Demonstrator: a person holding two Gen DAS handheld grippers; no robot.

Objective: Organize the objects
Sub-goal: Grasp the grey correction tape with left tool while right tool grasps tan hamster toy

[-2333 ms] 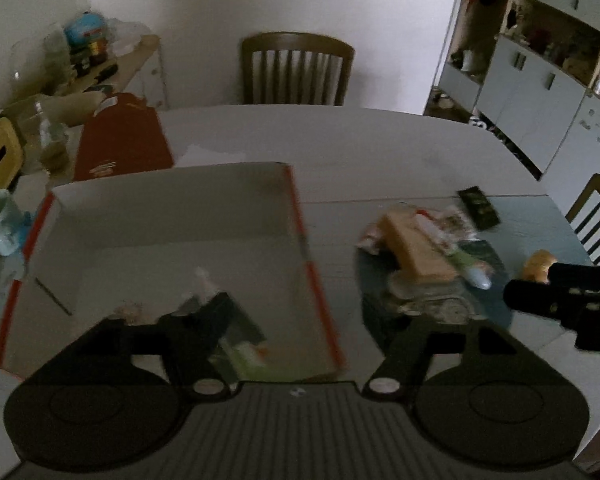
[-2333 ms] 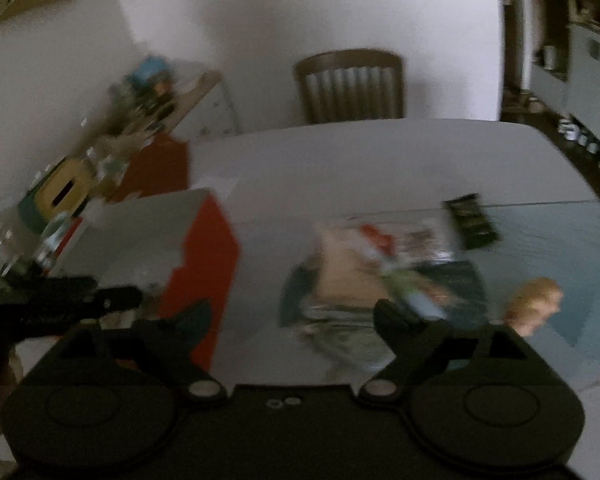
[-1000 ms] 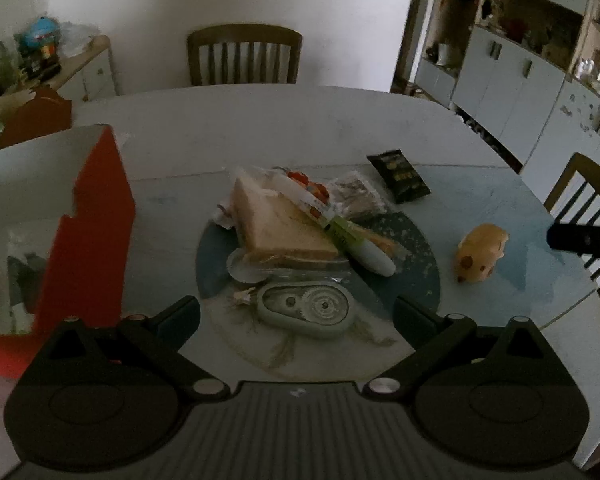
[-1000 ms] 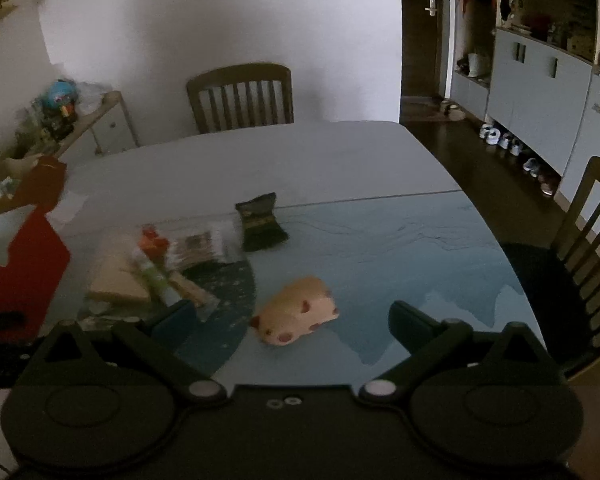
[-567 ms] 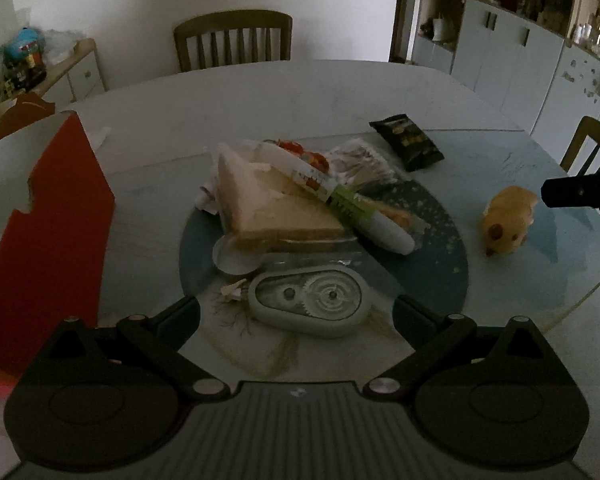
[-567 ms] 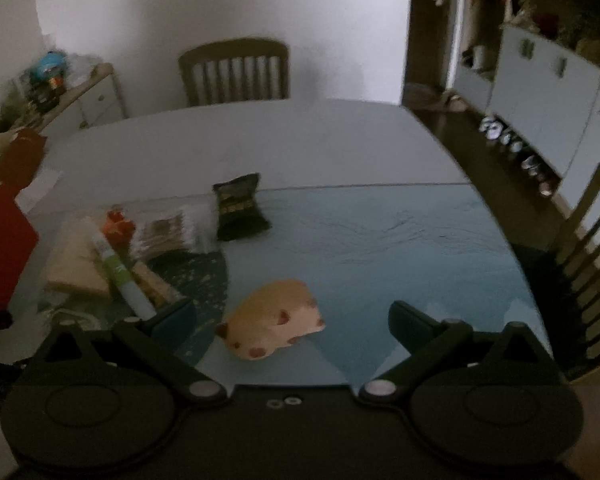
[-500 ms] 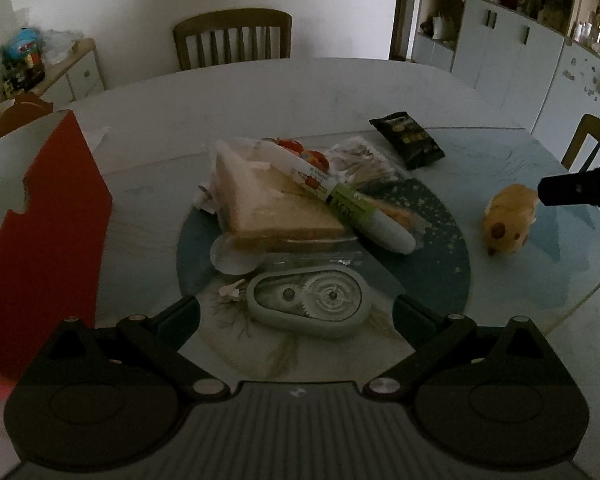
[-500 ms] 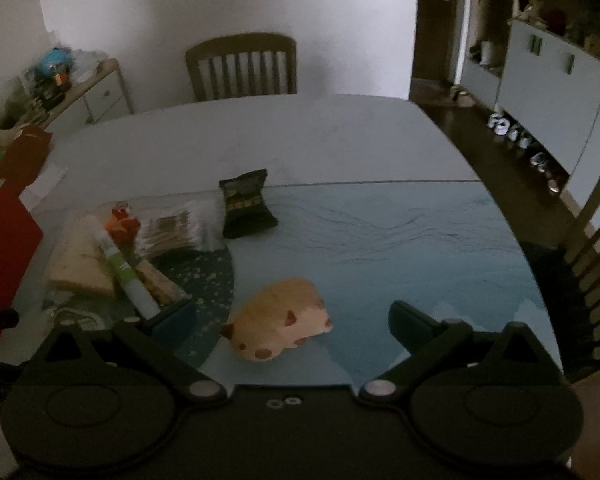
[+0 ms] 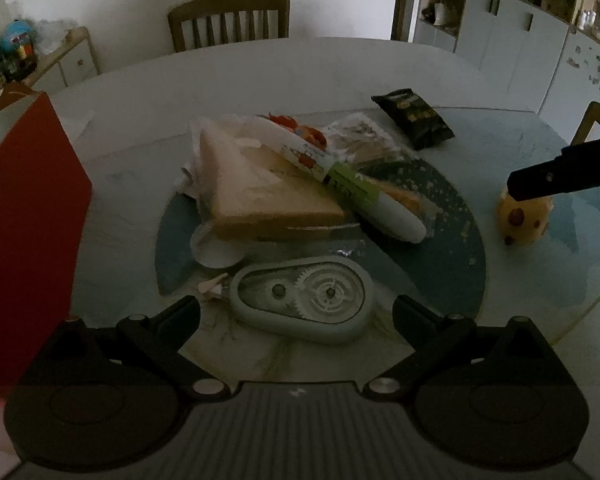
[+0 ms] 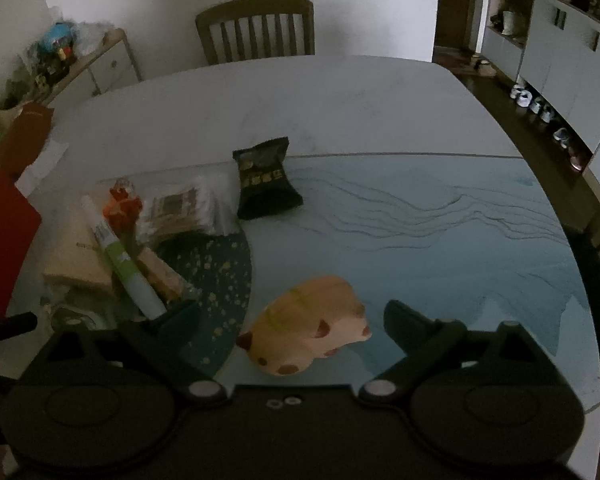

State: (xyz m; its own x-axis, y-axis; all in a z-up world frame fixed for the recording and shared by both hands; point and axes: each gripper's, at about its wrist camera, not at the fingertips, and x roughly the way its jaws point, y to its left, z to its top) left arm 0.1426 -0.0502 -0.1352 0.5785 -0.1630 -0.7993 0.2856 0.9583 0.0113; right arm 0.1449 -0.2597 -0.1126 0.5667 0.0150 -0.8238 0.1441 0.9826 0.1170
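Hovering low over the table (image 9: 260,68), the left gripper (image 9: 296,312) has its jaws spread wide and empty, one on each side of a tape dispenser (image 9: 300,300). It lies flat at the near edge of the pile, its long axis crossways to the fingers, its tip pointing left toward the red box (image 9: 28,232). Behind it sits a sandwich (image 9: 260,192), with a tube (image 9: 356,188) lying diagonally across it, cap end toward the near right. A dark packet (image 9: 412,124) lies farther back. If the jaws shut as they stand, they would likely meet the dispenser end to end, where the narrow tip could slip or swing it out. Reaching too deep may nudge the sandwich.

From the right wrist, the right gripper (image 10: 292,316) is likewise wide open and holds nothing, with a hamster toy (image 10: 308,340) on the table between its fingers. The toy's long axis runs crossways, tilted slightly; which end is the head I cannot tell. Its rounded body could squirt out from a shallow pinch. The packet (image 10: 266,176) stands well beyond, and the tube (image 10: 124,256) lies to the left.
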